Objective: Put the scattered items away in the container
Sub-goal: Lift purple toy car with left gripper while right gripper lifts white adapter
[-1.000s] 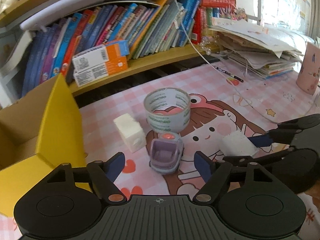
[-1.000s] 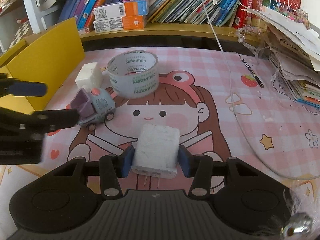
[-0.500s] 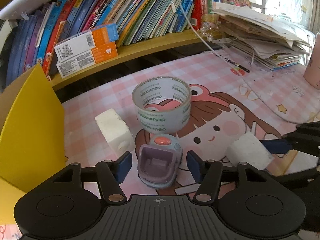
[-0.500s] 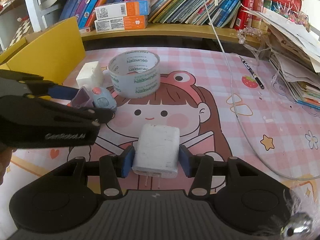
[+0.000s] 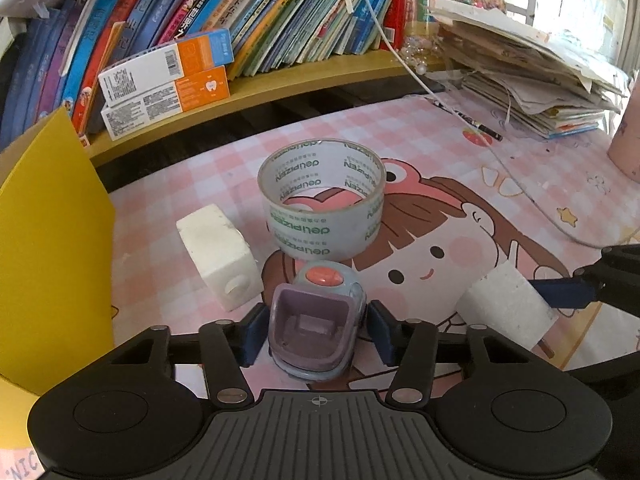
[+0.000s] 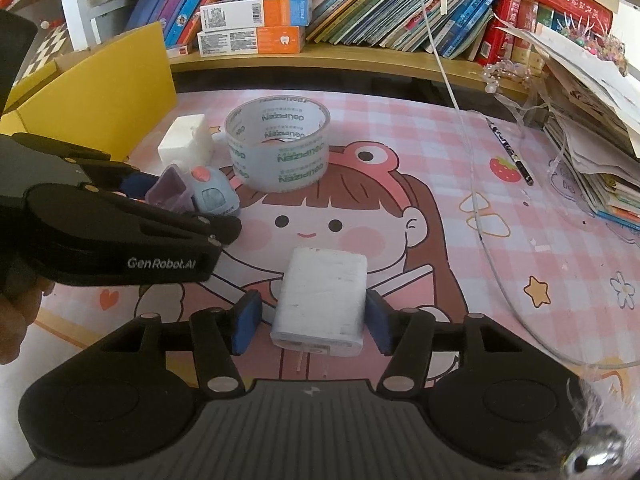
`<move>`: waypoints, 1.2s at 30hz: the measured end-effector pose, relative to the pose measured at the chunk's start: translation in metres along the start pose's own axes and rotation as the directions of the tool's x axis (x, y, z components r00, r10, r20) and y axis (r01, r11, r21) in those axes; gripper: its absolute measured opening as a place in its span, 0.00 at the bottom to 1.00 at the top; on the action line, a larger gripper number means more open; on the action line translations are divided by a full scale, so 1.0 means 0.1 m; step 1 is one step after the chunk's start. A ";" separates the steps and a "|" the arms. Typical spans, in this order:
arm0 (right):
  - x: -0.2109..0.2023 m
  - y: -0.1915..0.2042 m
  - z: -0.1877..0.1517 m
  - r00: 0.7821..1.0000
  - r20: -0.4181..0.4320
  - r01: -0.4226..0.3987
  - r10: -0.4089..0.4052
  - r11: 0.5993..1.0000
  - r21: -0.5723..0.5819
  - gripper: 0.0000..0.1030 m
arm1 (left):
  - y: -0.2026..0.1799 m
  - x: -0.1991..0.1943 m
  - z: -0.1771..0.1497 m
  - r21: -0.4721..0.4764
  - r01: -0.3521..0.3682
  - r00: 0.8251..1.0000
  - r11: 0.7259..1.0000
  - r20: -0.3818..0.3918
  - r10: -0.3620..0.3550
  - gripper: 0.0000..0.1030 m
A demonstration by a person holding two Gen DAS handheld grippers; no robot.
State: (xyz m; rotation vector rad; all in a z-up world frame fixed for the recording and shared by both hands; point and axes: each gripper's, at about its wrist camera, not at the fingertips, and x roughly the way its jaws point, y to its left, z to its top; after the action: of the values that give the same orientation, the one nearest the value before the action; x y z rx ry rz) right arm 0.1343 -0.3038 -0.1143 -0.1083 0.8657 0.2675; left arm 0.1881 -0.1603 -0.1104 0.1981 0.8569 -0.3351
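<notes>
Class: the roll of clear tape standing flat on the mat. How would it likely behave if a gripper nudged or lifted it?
The tape roll rests on its flat end, so it would probably slide, not roll. Its wide hollow ring looks stiff and fairly light. Tipped onto its curved side, it could roll.

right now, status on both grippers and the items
Left gripper straddles toy truck, jaws near its sides. Right gripper straddles charger, small gap. Tape roll beyond, box left.

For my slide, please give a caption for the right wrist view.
Right gripper straddles a white charger; left gripper straddles a toy truck beside a tape roll.
</notes>
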 end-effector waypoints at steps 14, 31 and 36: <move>-0.15 0.00 0.00 0.999 0.007 -0.032 0.032 0.999 0.037 0.41 | 0.06 -0.36 -0.06 -0.040 0.035 0.999 0.999 0.023 -0.035 0.41; -0.69 0.21 -0.04 0.995 0.060 -0.089 0.086 0.995 0.049 0.41 | 0.19 -1.24 -0.35 -0.108 0.054 0.992 0.993 0.119 -0.041 0.41; -0.82 0.33 -0.06 0.994 0.075 -0.081 0.079 0.996 0.024 0.41 | 0.23 -1.43 -0.46 -0.107 0.045 0.990 0.993 0.140 -0.030 0.41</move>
State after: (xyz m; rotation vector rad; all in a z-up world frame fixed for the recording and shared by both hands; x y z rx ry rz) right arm 0.0696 -0.2885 -0.0550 -0.0383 0.8003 0.3331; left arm 0.0771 -0.0947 -0.0296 0.0560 0.7405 -0.3325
